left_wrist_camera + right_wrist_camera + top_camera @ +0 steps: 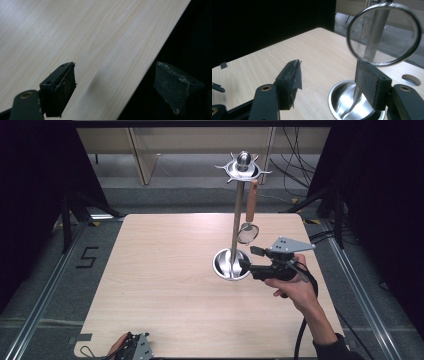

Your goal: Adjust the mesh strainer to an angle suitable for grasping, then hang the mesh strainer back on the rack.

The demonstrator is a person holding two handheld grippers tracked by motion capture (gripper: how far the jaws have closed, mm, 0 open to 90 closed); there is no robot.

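Strainer [248, 232] hung by its wooden handle from the steel stand [236, 220] on the desk [165, 285]; my right gripper [251, 258] hovered beside it, fingers [372, 83] spread and empty, so I judged reaching and pinching came next.

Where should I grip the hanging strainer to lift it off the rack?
Probably the wooden handle, from the rack's right, where the open right gripper already is. The strainer hangs upright from the top hook ring, so its handle gives straight sides; the round mesh bowl would likely slip or dent.
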